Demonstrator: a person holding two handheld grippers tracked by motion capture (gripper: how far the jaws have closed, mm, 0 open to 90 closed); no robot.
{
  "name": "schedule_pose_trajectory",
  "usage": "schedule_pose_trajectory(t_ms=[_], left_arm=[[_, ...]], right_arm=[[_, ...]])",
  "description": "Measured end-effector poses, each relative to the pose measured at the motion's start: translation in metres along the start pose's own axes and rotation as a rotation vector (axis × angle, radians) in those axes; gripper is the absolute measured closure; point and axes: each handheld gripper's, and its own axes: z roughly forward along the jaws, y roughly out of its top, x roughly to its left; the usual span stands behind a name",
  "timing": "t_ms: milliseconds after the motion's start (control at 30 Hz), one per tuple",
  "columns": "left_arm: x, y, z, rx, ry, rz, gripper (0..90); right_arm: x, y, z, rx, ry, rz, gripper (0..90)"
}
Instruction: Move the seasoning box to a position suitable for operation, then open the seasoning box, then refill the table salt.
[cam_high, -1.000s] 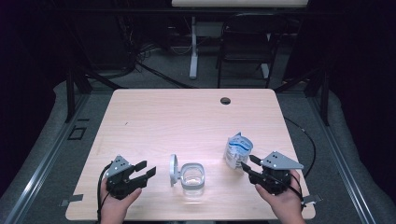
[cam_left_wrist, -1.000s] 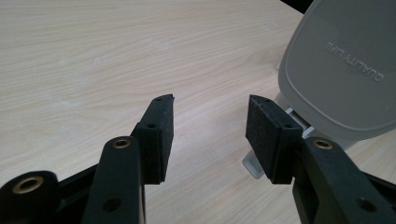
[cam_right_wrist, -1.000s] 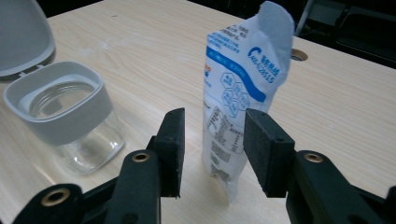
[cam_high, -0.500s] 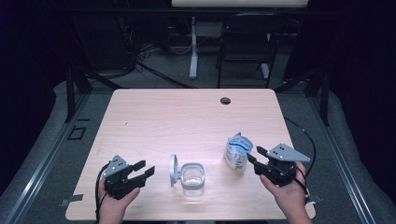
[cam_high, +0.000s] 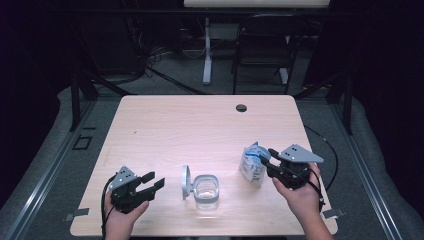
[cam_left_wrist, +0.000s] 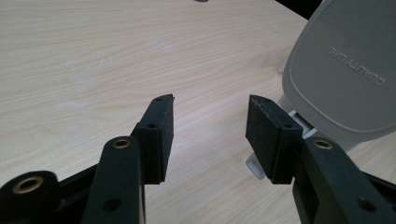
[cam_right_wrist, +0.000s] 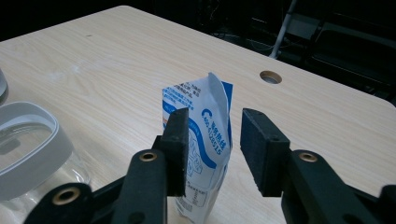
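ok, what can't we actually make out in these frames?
- Pouch print: too small and blurred to read, right gripper view; its lower left sits behind the near jaw.
- Pouch contents: opaque wrapper.
- Grip of the right gripper: the pouch stands between the jaws, which have just been closing; contact unclear.
- Glass jar: cut by the left edge, right gripper view.
- Jar lid: cut by the right edge, left gripper view.

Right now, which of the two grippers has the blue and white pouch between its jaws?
The right gripper: the pouch stands between its jaws. The left gripper has nothing between its open jaws.
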Motion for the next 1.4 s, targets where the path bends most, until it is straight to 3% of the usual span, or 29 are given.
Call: schedule_pose_trajectory(t_ms=[533,667,867,1400], left_arm=[[-0.001,-0.001,-0.001,-0.006,0.006,-0.014,51.8],[0.002,-0.001,-0.002,-0.008,0.007,-0.022,51.2],[0.004,-0.001,-0.002,-0.009,0.008,-0.03,51.2],[0.005,-0.001,-0.005,-0.022,0.01,-0.041,51.1]], right_arm=[[-0.002,0.002,0.005,0.014,-0.01,0.01,84.9],[-0.001,0.004,0.005,0.033,-0.002,-0.011,89.5],[0.001,0.009,0.006,0.049,0.002,-0.031,90.0],[0.007,0.012,0.002,0.06,0.034,0.007,90.0]])
